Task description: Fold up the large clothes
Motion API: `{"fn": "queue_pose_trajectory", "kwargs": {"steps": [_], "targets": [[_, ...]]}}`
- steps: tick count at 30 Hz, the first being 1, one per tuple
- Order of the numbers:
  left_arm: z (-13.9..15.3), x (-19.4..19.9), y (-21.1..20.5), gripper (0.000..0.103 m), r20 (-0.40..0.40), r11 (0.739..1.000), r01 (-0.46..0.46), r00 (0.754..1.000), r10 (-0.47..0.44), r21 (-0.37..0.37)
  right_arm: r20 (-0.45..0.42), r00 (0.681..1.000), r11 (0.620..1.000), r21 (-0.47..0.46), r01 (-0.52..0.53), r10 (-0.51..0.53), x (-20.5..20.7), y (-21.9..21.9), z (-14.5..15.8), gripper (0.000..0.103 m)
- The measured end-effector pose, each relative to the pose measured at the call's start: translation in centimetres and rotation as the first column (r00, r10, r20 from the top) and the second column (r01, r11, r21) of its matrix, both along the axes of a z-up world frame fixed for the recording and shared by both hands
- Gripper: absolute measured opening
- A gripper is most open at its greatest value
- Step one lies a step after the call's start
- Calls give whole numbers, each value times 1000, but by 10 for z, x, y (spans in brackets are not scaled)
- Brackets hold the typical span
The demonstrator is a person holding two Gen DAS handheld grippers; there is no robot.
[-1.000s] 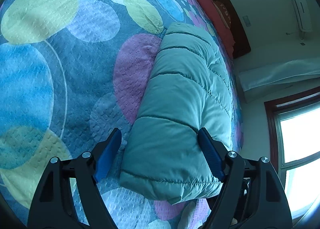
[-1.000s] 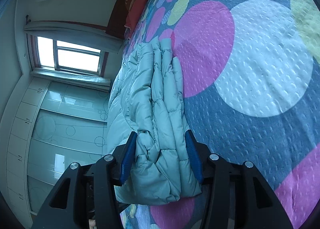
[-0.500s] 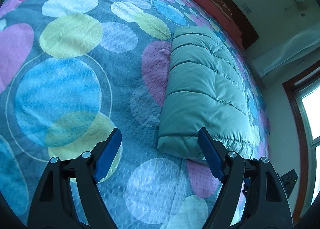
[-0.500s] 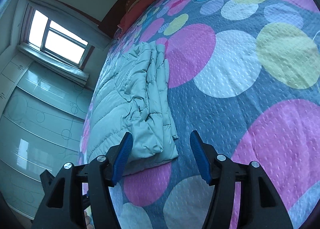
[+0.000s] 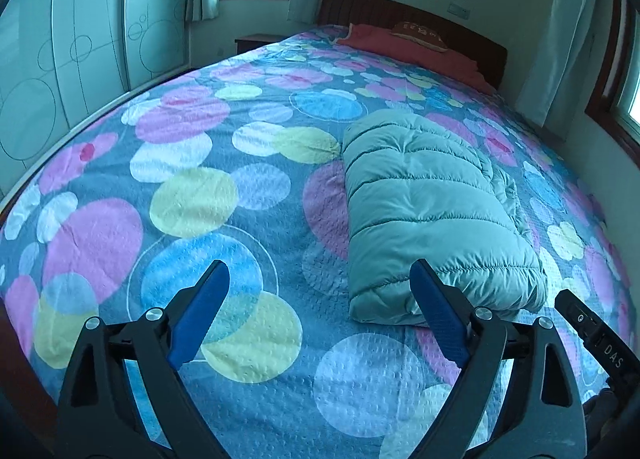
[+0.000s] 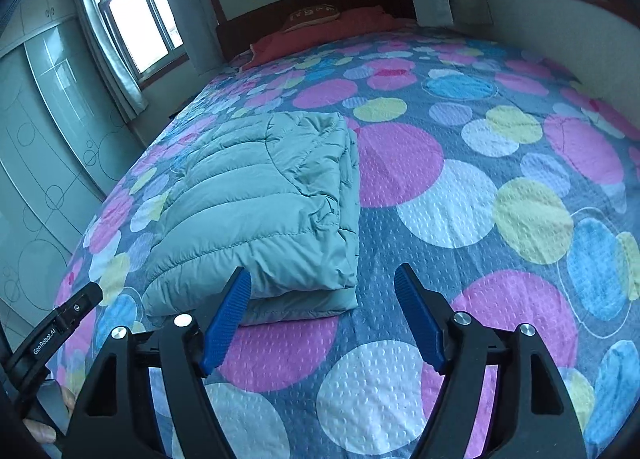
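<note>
Bed [image 5: 224,219] with a dotted, multicolour quilted cover fills the room; dark headboard [image 5: 420,19], red pillow [image 5: 400,47], window [image 6: 136,15], frosted circle-pattern wardrobe doors [image 5: 80,39] at the side. Folded teal puffer jacket [image 5: 424,211] lies flat on the bedspread, apart from both tools. Left tool [image 5: 320,283] wide open, empty, jaws just opened further. Right tool [image 6: 322,287] open, empty, jaws just been opening, nothing between them.

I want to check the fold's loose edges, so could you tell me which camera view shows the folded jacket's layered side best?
The right wrist view: the folded jacket turns its stacked, wrinkled edges toward that camera. The left wrist view shows mainly its smooth quilted top, with the layers only peeking out behind.
</note>
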State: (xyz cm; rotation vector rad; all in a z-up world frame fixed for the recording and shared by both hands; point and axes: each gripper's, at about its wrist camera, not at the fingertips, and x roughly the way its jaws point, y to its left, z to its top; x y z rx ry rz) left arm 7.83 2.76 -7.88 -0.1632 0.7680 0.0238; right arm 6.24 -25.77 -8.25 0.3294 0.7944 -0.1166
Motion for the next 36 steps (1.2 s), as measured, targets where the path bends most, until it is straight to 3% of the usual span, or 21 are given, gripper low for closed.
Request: {"fn": "queue_pose_trajectory", "kwargs": {"steps": [8,17,36], "targets": [[27,-14,-13,92,60,997,22,998,-26,69,33,999,993,-117,-15,19,-6,22,27,77],[44,-28,-27,93,90,993,60,994,-69,97,58,998,990,-144,-15,24,-22,28,46,77],[43,-34,-31,94,71,994,66,995,-72,91,77,996,985,-169,-20,33,-27,33,51,77]]}}
